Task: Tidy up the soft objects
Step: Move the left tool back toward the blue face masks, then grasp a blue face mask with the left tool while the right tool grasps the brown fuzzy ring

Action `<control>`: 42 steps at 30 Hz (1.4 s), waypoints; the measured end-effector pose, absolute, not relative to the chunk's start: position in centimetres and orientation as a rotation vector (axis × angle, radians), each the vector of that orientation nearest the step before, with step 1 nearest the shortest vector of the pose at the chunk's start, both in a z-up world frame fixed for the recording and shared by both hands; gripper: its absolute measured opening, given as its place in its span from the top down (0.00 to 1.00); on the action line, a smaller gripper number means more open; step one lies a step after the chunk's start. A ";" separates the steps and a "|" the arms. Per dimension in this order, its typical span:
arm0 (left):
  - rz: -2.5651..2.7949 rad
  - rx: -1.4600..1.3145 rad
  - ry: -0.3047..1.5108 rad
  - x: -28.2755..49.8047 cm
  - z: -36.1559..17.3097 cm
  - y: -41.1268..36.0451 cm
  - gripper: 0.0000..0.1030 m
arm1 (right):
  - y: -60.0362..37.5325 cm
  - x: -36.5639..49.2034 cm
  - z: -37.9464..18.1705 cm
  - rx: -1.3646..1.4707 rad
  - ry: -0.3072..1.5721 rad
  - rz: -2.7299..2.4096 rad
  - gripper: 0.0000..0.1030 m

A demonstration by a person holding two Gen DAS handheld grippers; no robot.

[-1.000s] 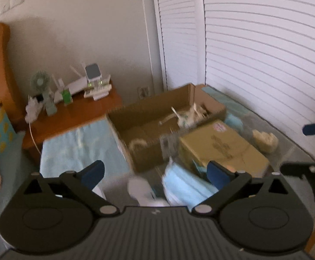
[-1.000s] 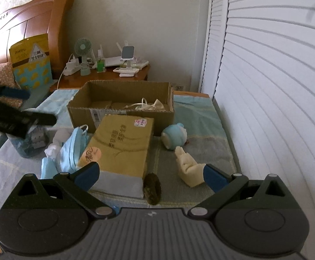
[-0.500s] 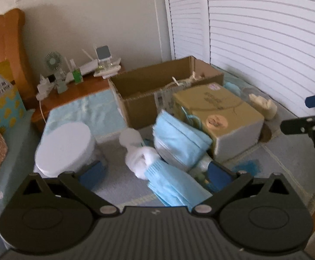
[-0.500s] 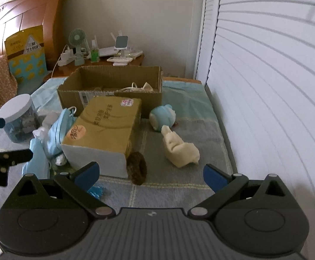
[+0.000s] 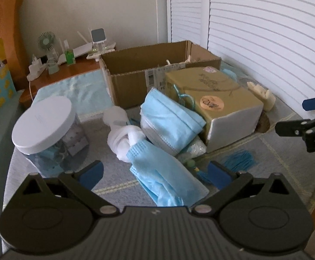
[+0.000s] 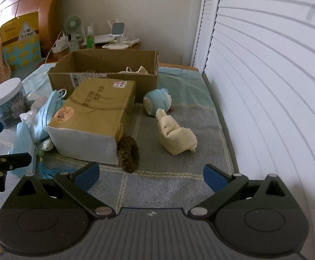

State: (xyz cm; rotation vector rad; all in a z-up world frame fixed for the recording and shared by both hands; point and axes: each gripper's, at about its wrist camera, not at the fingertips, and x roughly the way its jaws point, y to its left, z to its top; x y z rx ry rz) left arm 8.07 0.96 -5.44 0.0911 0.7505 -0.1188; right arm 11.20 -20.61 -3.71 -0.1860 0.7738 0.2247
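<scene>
Left claw (image 5: 155, 170) spread wide and empty at lower centre of its view, poised over the crumpled blue masks (image 5: 164, 175), likely the first pick. Just beyond, toward centre frame, a knotted white cloth (image 5: 125, 138), more masks against the tan box (image 5: 211, 99). Right claw (image 6: 150, 175) likewise apart, holding nothing, aimed at the brown furry ring (image 6: 128, 153) propped on that box, with the cream plush (image 6: 176, 134) and blue plush (image 6: 157, 101) farther up. Open cardboard box (image 6: 105, 73) at upper centre, presumably the destination.

Dim, sharp fisheye views, edges bowed; daylight glares through the white shutters (image 6: 265, 86)
</scene>
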 end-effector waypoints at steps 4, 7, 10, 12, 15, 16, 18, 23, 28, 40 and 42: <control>-0.126 0.090 0.772 8.4 -5.9 1.2 0.10 | -20.5 11.4 -4.0 -0.190 0.781 0.228 0.00; -0.145 0.075 0.794 8.7 -6.3 1.4 0.17 | -20.5 11.5 -4.1 -0.188 0.785 0.231 0.00; -0.158 0.062 0.805 8.8 -6.6 1.4 0.20 | -20.4 11.6 -4.1 -0.187 0.788 0.229 0.00; -0.170 0.056 0.810 8.9 -6.7 1.4 0.26 | -20.3 11.7 -4.1 -0.188 0.789 0.233 0.00; -0.200 0.022 0.817 8.8 -6.6 1.6 0.40 | -20.2 11.9 -4.3 -0.194 0.788 0.229 0.00; -0.203 0.020 0.818 8.8 -6.6 1.6 0.42 | -20.2 12.0 -4.3 -0.195 0.789 0.227 0.00; -0.203 0.028 0.819 8.6 -6.6 1.6 0.42 | -20.2 12.2 -4.5 -0.196 0.792 0.222 0.00; -0.205 0.032 0.820 8.5 -6.5 1.5 0.42 | -20.1 13.6 -5.7 -0.206 0.809 0.201 0.00; -0.205 0.037 0.823 8.4 -6.5 1.5 0.42 | -20.7 14.6 -6.2 -0.185 0.802 0.161 0.00; -0.198 0.038 0.829 8.6 -6.5 1.3 0.42 | -23.4 14.4 -5.6 -0.101 0.770 0.104 0.03; -0.195 0.039 0.828 8.6 -6.5 1.3 0.42 | -22.9 14.1 -5.8 -0.106 0.766 0.149 0.10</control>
